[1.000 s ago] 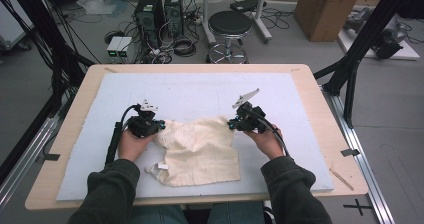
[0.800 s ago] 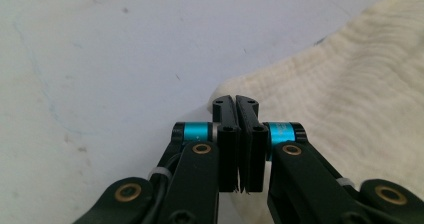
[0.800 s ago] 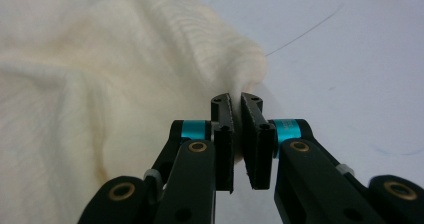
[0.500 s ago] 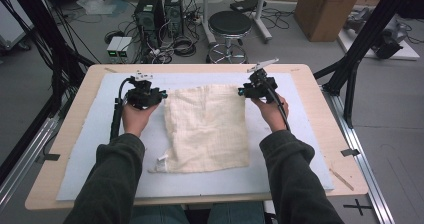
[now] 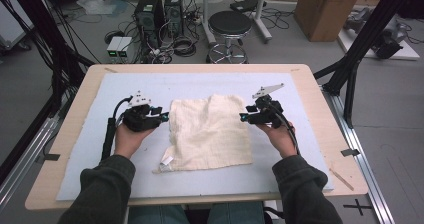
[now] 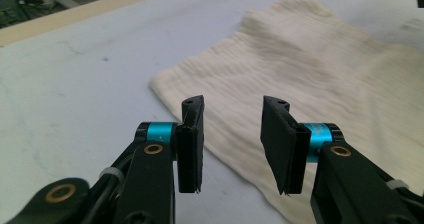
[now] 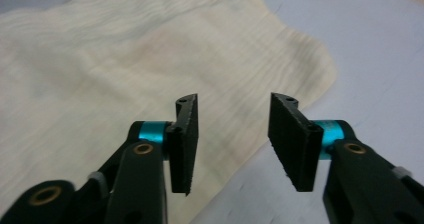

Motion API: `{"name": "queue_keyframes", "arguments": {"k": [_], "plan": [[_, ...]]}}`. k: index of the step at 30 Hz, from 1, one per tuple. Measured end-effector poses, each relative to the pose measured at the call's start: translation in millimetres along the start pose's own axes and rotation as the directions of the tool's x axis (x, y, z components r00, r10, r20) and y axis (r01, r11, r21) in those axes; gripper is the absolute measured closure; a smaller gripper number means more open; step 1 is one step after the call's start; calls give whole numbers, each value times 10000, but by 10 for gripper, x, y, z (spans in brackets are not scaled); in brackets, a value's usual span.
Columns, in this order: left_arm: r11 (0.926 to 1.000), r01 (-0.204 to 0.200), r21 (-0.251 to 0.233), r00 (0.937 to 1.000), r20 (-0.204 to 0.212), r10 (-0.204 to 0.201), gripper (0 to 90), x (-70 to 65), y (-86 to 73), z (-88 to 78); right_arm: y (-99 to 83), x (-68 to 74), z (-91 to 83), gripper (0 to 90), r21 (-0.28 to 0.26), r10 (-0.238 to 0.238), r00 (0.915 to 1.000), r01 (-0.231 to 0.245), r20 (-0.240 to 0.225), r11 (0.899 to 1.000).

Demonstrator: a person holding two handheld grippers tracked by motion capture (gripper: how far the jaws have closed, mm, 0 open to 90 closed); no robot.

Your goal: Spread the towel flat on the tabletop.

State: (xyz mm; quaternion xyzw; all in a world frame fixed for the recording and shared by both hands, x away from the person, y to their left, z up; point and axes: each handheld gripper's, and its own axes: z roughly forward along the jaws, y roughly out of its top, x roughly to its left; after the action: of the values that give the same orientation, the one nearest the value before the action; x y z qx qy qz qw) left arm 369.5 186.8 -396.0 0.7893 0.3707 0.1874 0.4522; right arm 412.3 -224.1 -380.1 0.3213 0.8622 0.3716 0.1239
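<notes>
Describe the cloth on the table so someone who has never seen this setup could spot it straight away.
Start at the wooden table topped with a pale blue mat. In the middle of that mat, between the left gripper and the right gripper, lies the cloth. It is cream, ribbed and roughly square, spread flat, with a small white tag at its near left corner, the only soft thing there.

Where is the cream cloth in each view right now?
High view: cream cloth lies at the centre of the blue mat, between the two grippers.
Left gripper view: upper right, behind the open jaws.
Right gripper view: upper left, behind the open jaws.
Shared landmark: the blue mat under it.
</notes>
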Motion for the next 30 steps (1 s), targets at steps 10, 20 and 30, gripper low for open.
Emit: {"name": "queue_keyframes", "arguments": {"k": [10,20,30], "plan": [[9960,-887,-133,9893,1147,896,577,-364,-319,-344,-369,425,-286,527,-759,-959,9924,901,-770,9930],[9830,-1603,896,9707,1947,1406,565,-563,-521,-190,-774,573,-223,518,-488,-1088,9850,1031,-1341,9935],[9661,-2109,1486,9551,2416,1714,651,-612,-612,-83,-897,581,-82,567,284,-1258,9800,1317,-1544,9909]]}}
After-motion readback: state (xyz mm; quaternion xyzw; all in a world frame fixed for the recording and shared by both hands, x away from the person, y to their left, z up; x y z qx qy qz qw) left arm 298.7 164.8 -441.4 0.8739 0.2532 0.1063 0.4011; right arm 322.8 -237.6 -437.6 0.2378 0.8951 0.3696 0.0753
